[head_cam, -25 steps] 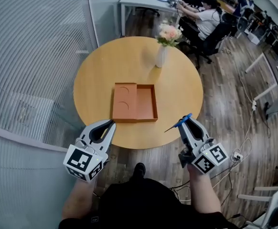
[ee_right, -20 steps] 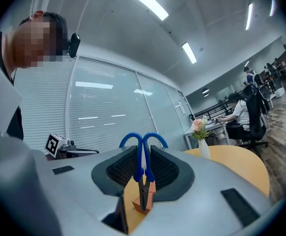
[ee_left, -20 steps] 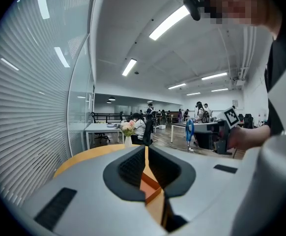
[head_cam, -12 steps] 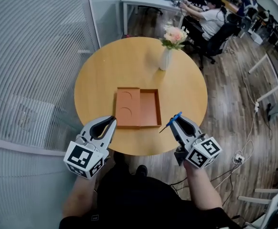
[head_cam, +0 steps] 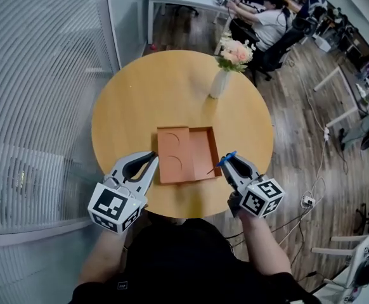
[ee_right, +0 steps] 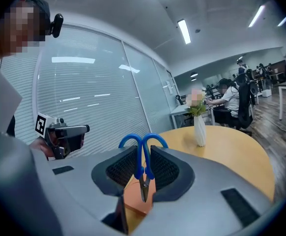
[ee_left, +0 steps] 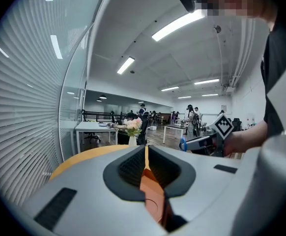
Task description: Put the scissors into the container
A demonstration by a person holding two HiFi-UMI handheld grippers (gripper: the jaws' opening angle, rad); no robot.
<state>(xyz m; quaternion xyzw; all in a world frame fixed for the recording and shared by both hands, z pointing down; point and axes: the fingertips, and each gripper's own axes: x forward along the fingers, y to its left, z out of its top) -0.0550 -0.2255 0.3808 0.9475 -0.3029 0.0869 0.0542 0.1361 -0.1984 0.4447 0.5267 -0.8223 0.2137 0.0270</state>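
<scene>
An orange open container [head_cam: 191,152] lies in two halves on the round wooden table [head_cam: 134,106]. My right gripper [head_cam: 226,161] is shut on blue-handled scissors [head_cam: 222,160] at the container's right front corner, and the blade tip reaches over its rim. In the right gripper view the scissors [ee_right: 143,167] hang between the pads with handles up and blades pointing down over the container [ee_right: 134,196]. At the container's left front corner my left gripper [head_cam: 149,161] is shut with nothing in it. Through its narrow slit the container [ee_left: 154,201] shows.
A white vase of pink flowers [head_cam: 222,78] stands on the far right part of the table. Glass walls with blinds [head_cam: 38,75] run along the left. People sit at desks [head_cam: 260,18] beyond the table. Cables lie on the wooden floor [head_cam: 308,201] to the right.
My right gripper has carried the scissors leftward from off the table's right front edge to the container's right front corner. The left gripper has stayed by the left front corner.
</scene>
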